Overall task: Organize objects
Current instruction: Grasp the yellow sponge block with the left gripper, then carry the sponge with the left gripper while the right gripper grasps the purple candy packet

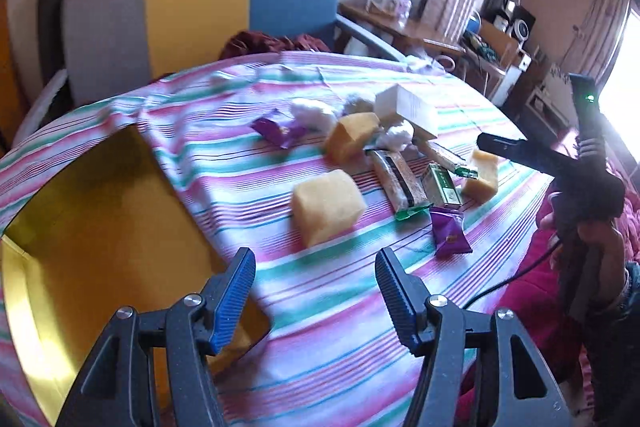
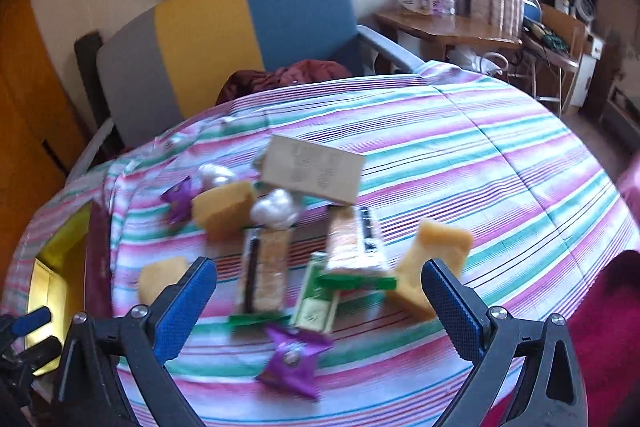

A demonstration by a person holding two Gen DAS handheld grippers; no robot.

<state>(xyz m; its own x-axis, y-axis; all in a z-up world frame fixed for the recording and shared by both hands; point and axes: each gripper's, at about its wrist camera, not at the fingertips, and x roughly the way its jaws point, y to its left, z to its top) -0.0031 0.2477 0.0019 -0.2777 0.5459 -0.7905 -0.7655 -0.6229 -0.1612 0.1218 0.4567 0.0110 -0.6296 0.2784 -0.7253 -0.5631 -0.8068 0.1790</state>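
On the table (image 1: pixel 320 327), covered with a pink, green and white striped cloth, a loose cluster of small things lies near the middle. At the left edge sits an open yellow cardboard box (image 1: pixel 100 227); a pale yellow shape low in it behind the left tongs' finger cannot be made out. Three yellow foam sponge blocks (image 1: pixel 326 207) lie among white cotton balls (image 1: pixel 394 135), two purple foil snack packets (image 1: pixel 449 233), two long clear-wrapped cracker bars with green ends (image 1: pixel 396 181), a small green sachet (image 1: pixel 442 185) and a white printed carton (image 1: pixel 410 109). The carton's print is blurred and unreadable, as are the wrappers.

The left tongs (image 1: pixel 316 275) stand partly open over bare cloth, gripping nothing. The right tongs (image 2: pixel 320 291) gape wide above the bars and sachet, pads touching nothing. A hand (image 1: pixel 600 239) holds the right tool.
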